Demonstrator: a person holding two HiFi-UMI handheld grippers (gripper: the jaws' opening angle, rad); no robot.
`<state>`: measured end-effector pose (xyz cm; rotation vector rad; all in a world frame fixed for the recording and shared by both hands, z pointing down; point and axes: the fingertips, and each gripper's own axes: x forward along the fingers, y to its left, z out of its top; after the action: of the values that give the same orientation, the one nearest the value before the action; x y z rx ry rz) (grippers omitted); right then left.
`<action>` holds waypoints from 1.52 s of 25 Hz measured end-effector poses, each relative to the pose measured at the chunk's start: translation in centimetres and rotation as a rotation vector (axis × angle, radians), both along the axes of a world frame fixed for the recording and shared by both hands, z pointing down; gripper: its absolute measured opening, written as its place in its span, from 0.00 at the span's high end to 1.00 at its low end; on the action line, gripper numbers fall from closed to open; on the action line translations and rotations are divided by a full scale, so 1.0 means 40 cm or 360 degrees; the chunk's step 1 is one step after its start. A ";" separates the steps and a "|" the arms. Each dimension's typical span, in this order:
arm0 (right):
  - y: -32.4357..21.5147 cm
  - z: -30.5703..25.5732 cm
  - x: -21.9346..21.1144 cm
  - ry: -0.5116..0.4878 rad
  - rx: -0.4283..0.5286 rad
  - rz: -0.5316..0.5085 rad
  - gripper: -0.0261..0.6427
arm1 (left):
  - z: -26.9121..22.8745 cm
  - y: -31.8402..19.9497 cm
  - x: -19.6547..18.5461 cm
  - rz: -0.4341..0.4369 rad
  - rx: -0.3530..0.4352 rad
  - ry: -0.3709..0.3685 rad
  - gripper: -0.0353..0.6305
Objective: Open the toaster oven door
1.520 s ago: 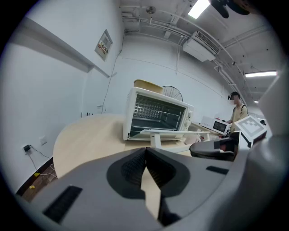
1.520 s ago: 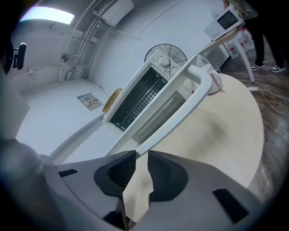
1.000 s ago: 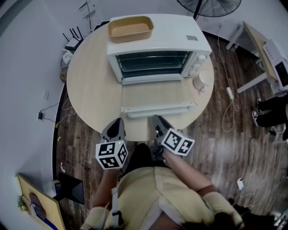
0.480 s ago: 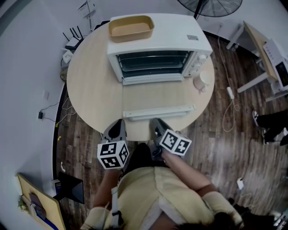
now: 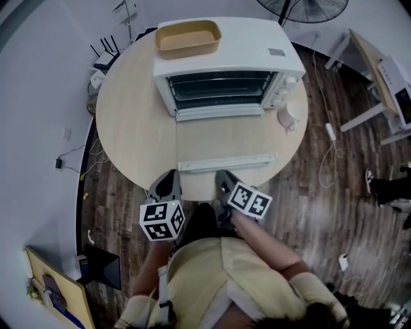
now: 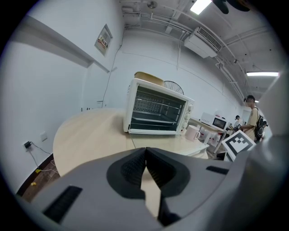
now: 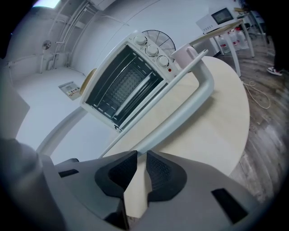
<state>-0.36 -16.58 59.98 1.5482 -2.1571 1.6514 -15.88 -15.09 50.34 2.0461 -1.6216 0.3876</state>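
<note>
The white toaster oven (image 5: 225,71) stands at the far side of the round table (image 5: 131,128). Its door (image 5: 221,138) lies open and flat toward me, with the bar handle (image 5: 226,162) near the table's front edge. Both grippers hang just off that edge. My left gripper (image 5: 168,175) is shut and empty, a little left of the handle's end. My right gripper (image 5: 225,175) sits just below the handle without touching it; its jaws are closing, a narrow gap remains and nothing is in it. In the right gripper view the handle (image 7: 180,110) runs just beyond the gripper (image 7: 141,155).
A tan tray (image 5: 187,38) rests on top of the oven. A pink mug (image 5: 289,114) stands at the oven's right, beside the open door. A fan (image 5: 302,8) and white desks (image 5: 372,71) stand further right. Cables trail on the wooden floor (image 5: 331,148).
My right gripper has drawn slightly back and left from the handle. The door lies a touch flatter. A person's legs at the right edge have mostly moved out of view.
</note>
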 end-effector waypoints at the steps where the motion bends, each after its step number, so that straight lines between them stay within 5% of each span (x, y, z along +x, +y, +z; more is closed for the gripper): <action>1: -0.001 0.003 -0.001 0.0000 -0.0006 -0.0002 0.86 | -0.001 -0.001 0.000 0.0001 0.0001 0.0001 0.94; 21: 0.000 0.015 0.009 -0.0062 -0.0127 -0.0003 0.90 | -0.002 0.000 0.002 0.0008 -0.0003 0.0005 0.94; 38: -0.008 -0.140 0.055 -0.0035 0.0106 -0.0032 0.90 | -0.023 -0.012 0.029 0.0042 0.0033 0.0016 0.94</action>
<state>1.85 -16.88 54.40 1.5262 -2.2531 1.6149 -14.70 -15.57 49.42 2.0830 -1.6006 0.3711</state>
